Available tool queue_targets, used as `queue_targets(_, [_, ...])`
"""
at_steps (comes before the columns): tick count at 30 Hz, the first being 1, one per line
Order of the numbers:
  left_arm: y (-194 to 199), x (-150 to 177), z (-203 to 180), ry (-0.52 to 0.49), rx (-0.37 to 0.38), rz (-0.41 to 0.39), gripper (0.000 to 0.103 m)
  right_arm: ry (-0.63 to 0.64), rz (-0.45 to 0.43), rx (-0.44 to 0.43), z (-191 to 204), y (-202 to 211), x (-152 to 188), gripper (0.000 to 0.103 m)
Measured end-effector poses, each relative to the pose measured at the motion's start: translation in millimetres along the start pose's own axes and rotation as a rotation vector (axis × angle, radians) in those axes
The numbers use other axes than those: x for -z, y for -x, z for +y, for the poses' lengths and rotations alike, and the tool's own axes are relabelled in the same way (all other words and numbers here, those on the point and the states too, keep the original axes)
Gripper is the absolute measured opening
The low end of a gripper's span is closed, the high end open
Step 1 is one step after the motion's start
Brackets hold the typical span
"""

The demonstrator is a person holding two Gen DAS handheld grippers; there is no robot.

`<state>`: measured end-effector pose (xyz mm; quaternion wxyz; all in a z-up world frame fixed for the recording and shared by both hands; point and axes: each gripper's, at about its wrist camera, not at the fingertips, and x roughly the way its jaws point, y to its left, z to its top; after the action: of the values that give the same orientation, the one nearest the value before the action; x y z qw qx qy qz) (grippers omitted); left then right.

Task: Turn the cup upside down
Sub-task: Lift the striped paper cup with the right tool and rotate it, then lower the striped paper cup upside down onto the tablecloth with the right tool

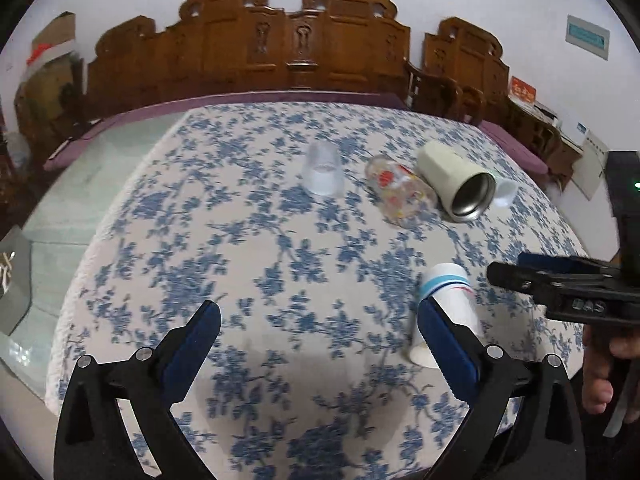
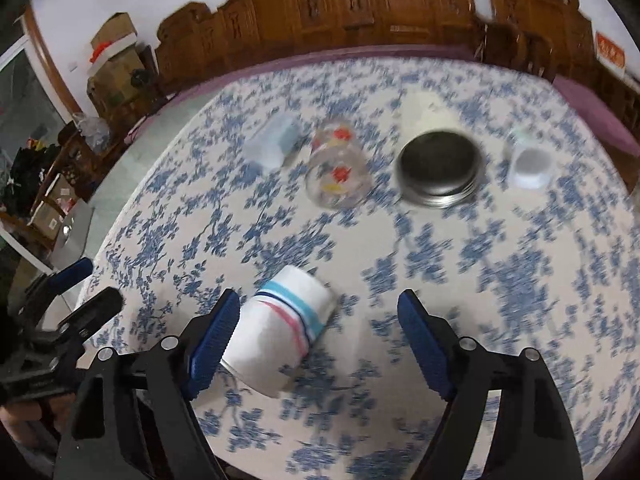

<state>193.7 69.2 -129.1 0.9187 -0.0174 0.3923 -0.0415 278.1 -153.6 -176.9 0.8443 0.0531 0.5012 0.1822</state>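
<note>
A white paper cup with blue and red stripes (image 1: 450,308) (image 2: 284,328) stands upside down on the floral tablecloth, near the front. My left gripper (image 1: 320,336) is open and empty, with its right finger just in front of the cup. My right gripper (image 2: 320,336) is open and empty above the table; the cup sits beside its left finger (image 2: 214,344). The right gripper also shows at the right edge of the left wrist view (image 1: 560,284).
Farther back lie a frosted plastic cup (image 1: 323,170) (image 2: 274,144), a clear glass with red prints (image 1: 400,192) (image 2: 336,170), a cream steel-lined tumbler (image 1: 460,184) (image 2: 440,168) and a small white cup (image 1: 505,194) (image 2: 530,164). Carved wooden chairs (image 1: 296,48) line the table's far edge.
</note>
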Motion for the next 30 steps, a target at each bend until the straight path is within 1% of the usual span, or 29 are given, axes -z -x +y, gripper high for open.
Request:
queue_targets(3, [0.9, 1.3, 8.1, 0.011, -0.008, -0.013, 0.095, -0.062, 0.082, -0.032, 2.8, -19.4, -4.4, 0.081])
queue_targets(5, [1.2, 3.4, 12.2, 0.026, 0.003, -0.011, 0.095, -0.116, 0.135, -0.050, 3.3, -31.9, -7.1, 0.081])
queue_targets(9, [2.0, 4.4, 17.2, 0.048, 0.033, -0.011, 0.095, -0.183, 0.209, -0.060, 3.7, -48.3, -11.3, 0.081])
queue_targets(14, [3.2, 5.0, 17.5, 0.051, 0.040, -0.017, 0.095, -0.231, 0.279, -0.069, 1.9, -63.7, -14.5, 0.081])
queue_targets(16, [3.5, 4.8, 17.0, 0.051, 0.039, -0.015, 0.095, -0.242, 0.291, -0.071, -0.7, -66.3, -15.7, 0.081])
queue_targets(17, [3.6, 5.3, 17.1, 0.051, 0.039, -0.015, 0.095, -0.253, 0.299, -0.077, -1.9, -67.3, -15.2, 0.078])
queue_targets(23, [2.3, 6.7, 13.8, 0.045, 0.039, -0.009, 0.095, -0.274, 0.314, -0.096, -7.1, -75.0, -17.5, 0.066])
queue_targets(25, [1.3, 7.3, 13.8, 0.044, 0.039, -0.007, 0.095, -0.264, 0.311, -0.105, -8.7, -73.8, -18.5, 0.062])
queue_targets(28, [0.3, 7.9, 13.4, 0.042, 0.038, -0.005, 0.095, -0.238, 0.283, -0.127, -10.6, -70.7, -22.8, 0.060])
queue_targets(30, [-2.0, 8.6, 13.2, 0.044, 0.038, 0.001, 0.095, -0.219, 0.249, -0.135, -14.5, -67.4, -26.8, 0.060])
